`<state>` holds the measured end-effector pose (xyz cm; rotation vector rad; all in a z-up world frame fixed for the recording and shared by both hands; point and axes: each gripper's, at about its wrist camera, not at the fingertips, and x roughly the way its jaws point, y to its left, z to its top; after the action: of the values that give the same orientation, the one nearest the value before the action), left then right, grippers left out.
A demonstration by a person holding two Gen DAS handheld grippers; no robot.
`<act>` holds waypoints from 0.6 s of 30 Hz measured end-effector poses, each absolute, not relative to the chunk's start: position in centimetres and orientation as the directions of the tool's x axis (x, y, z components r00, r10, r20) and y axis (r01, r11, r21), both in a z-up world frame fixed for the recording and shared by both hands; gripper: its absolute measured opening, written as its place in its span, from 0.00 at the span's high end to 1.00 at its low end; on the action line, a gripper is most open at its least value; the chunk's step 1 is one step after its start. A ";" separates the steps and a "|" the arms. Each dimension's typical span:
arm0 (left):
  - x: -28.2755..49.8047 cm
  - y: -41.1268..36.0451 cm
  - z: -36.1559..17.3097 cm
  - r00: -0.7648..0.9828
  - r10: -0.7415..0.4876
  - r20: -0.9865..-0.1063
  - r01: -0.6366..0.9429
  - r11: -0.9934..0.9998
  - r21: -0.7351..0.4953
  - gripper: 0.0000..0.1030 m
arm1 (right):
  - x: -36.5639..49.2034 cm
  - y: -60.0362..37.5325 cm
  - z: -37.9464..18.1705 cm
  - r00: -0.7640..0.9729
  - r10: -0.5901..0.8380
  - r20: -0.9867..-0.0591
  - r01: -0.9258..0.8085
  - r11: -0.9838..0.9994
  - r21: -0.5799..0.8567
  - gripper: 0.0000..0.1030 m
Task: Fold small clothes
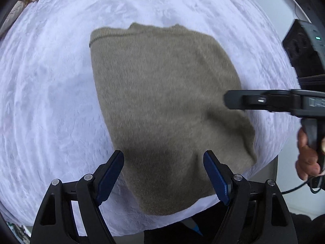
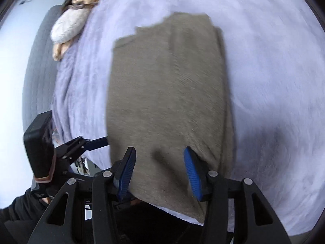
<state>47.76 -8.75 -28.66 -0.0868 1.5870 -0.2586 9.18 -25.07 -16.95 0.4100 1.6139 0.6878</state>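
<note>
sweater: olive-brown knit sweater [image 1: 166, 105], folded into a long rectangle, lying flat on the fluffy lavender blanket [image 1: 46, 93], neck end pointing away from the person

left gripper: left gripper [image 1: 163, 175] hangs over the near end of the sweater, blue pads spread wide, nothing pinched between them

right gripper: right gripper [image 2: 159, 171] sits above the near edge too, jaws apart and not gripping the knit

other stuff: small heap of pale clothes [image 2: 71, 24] way off at the blanket's far corner

hand: a hand [image 1: 306, 152] wraps the right gripper's handle
</note>
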 end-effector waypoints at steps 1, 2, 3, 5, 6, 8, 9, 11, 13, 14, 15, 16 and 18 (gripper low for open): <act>48.1 -9.0 -28.6 -0.034 -0.208 -0.977 0.105 0.972 -0.211 0.22 | 9.8 -24.8 -16.7 -0.154 0.624 -0.766 -0.125 0.757 0.642 0.44; 48.4 -9.1 -28.6 -0.036 -0.198 -0.979 0.108 0.974 -0.201 0.22 | 10.4 -24.7 -16.7 -0.148 0.623 -0.768 -0.125 0.759 0.639 0.43; 48.8 -9.3 -28.8 -0.040 -0.184 -0.982 0.114 0.976 -0.187 0.22 | 11.3 -24.7 -17.0 -0.151 0.616 -0.774 -0.123 0.765 0.633 0.43; 49.3 -9.9 -29.6 -0.053 -0.145 -0.988 0.123 0.981 -0.151 0.22 | 12.6 -25.1 -17.8 -0.152 0.591 -0.792 -0.115 0.785 0.608 0.43; 49.5 -9.9 -29.9 -0.060 -0.130 -0.990 0.123 0.983 -0.137 0.22 | 13.3 -25.2 -18.3 -0.148 0.578 -0.803 -0.106 0.797 0.594 0.43; 49.8 -9.6 -30.6 -0.077 -0.098 -0.992 0.114 0.988 -0.106 0.22 | 14.7 -25.6 -19.3 -0.153 0.587 -0.795 -0.067 0.796 0.601 0.44; 50.0 -9.6 -31.1 -0.088 -0.083 -0.993 0.105 0.990 -0.092 0.22 | 15.2 -25.7 -19.6 -0.153 0.591 -0.792 -0.057 0.795 0.605 0.44; 50.8 -10.0 -32.1 -0.111 -0.072 -0.991 0.083 0.993 -0.081 0.22 | 16.2 -25.7 -20.1 -0.154 0.593 -0.791 -0.060 0.793 0.606 0.44; 51.0 -9.8 -32.1 -0.113 -0.075 -0.991 0.056 0.995 -0.082 0.22 | 17.0 -25.7 -20.6 -0.159 0.593 -0.789 -0.062 0.792 0.607 0.44; 51.0 -9.7 -31.8 -0.103 -0.074 -0.992 0.052 0.995 -0.080 0.22 | 17.2 -25.5 -20.8 -0.161 0.595 -0.787 -0.056 0.791 0.609 0.44; 50.9 -9.5 -31.4 -0.092 -0.072 -0.993 0.051 0.996 -0.077 0.22 | 17.4 -25.6 -20.9 -0.162 0.598 -0.785 -0.046 0.790 0.612 0.44; 50.8 -9.3 -31.1 -0.084 -0.069 -0.994 0.050 0.996 -0.073 0.22 | 17.4 -25.7 -20.7 -0.162 0.601 -0.783 -0.039 0.789 0.614 0.44; 50.3 -9.0 -30.7 -0.077 -0.059 -0.995 0.040 0.997 -0.062 0.22 | 17.1 -25.3 -19.4 -0.151 0.601 -0.785 -0.065 0.786 0.614 0.44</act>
<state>50.28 -8.97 -30.71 -0.0145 1.6457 -0.0813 17.11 -25.35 -19.41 0.4330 1.6301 0.6129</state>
